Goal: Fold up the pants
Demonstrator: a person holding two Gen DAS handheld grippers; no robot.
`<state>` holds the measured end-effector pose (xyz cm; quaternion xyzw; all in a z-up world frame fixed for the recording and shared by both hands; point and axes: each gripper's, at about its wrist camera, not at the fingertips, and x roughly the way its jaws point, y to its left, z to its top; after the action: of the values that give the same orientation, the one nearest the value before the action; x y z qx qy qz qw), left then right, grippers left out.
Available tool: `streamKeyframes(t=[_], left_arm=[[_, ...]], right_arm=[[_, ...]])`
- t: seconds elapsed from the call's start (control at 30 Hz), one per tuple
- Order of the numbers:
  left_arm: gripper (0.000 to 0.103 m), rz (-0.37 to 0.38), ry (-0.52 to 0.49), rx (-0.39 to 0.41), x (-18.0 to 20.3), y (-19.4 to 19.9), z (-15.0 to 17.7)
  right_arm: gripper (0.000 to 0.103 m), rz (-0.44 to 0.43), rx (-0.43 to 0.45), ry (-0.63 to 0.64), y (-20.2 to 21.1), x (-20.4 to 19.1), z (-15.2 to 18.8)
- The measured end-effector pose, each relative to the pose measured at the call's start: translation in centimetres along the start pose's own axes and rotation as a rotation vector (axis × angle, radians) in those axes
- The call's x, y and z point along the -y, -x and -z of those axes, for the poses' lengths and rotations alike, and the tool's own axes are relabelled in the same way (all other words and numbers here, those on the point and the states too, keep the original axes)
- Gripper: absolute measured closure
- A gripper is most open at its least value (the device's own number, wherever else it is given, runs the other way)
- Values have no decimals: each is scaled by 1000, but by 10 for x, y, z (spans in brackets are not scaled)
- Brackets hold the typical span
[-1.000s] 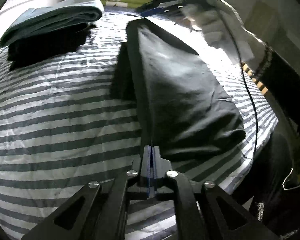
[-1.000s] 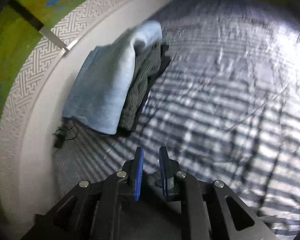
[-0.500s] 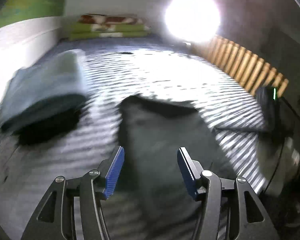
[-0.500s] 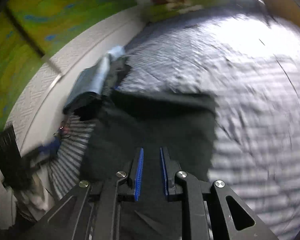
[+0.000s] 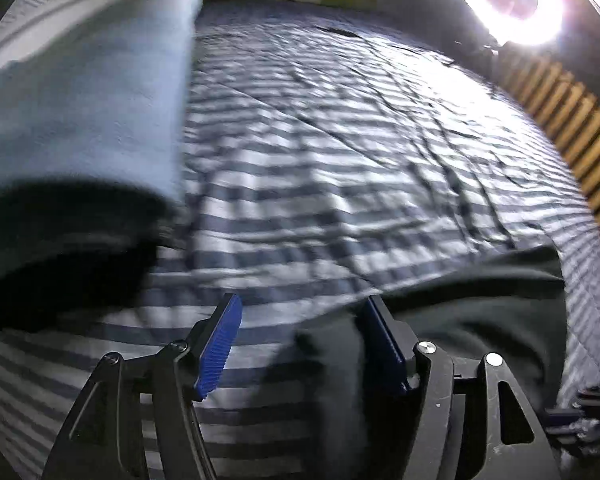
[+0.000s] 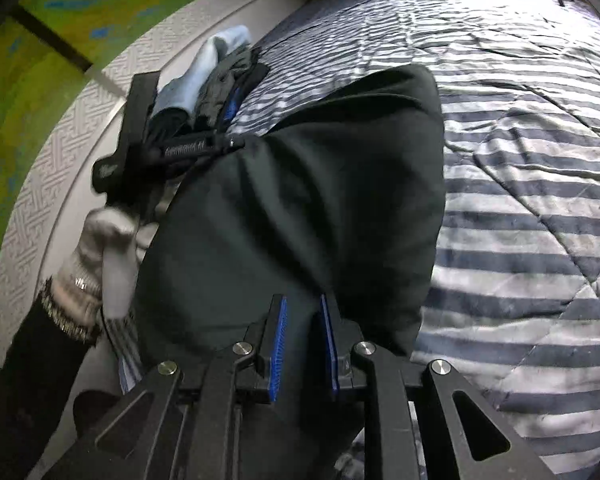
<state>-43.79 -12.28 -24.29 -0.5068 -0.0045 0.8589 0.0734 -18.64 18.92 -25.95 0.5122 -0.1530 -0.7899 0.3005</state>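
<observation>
The dark pants (image 6: 300, 200) lie folded in a thick bundle on the striped bed cover (image 6: 520, 220). My right gripper (image 6: 303, 344) hovers low over their near end, its blue pads a narrow gap apart with dark cloth showing in the gap. A gloved hand (image 6: 100, 240) holds my left gripper (image 6: 236, 124) at the pants' far left corner. In the left wrist view my left gripper (image 5: 300, 340) is wide open, and the pants' edge (image 5: 480, 312) lies against its right finger (image 5: 380, 344).
A folded stack (image 5: 80, 120), light blue on top and dark beneath, sits close on the left by the white wall (image 6: 60, 140). The striped cover (image 5: 340, 140) stretches ahead. A wooden slatted rail (image 5: 572, 128) and a bright lamp (image 5: 512, 0) are on the right.
Both grippers swung over the bed. The left opened from shut and dropped to the pants' far corner. The right moved from bare cover to the pants' near end, its gap unchanged.
</observation>
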Motion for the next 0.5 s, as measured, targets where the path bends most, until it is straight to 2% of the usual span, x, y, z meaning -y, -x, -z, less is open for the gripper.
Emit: streamKeyframes(t=[0.07,0.1,0.13,0.2,0.23,0.27,0.33,0.4,0.5], left_arm=[[38,-43,-51,18,9,12,-7],[40,-39,-68,28,18,20,-12],[39,-20,-88,37,26,27,-18],[39,34,-132,50,55,40,-34],[38,68,-158,48,71,45,-40],[38,108,-193,43,93,46,-49],[34,155,-252,20,131,40,-60],[30,192,-307,-39,170,23,-68],[30,196,-343,-112,201,5,-68]], right_arm=[[86,-58,5,-28,12,6,1],[86,-79,19,-55,17,12,1],[86,-83,38,-76,24,19,2],[86,-20,61,-71,34,27,4],[86,4,63,-70,38,32,6],[86,-11,40,-89,37,38,10],[86,-73,1,-144,36,48,19],[86,-126,-32,-172,33,53,26],[82,-168,-64,-158,33,48,41]])
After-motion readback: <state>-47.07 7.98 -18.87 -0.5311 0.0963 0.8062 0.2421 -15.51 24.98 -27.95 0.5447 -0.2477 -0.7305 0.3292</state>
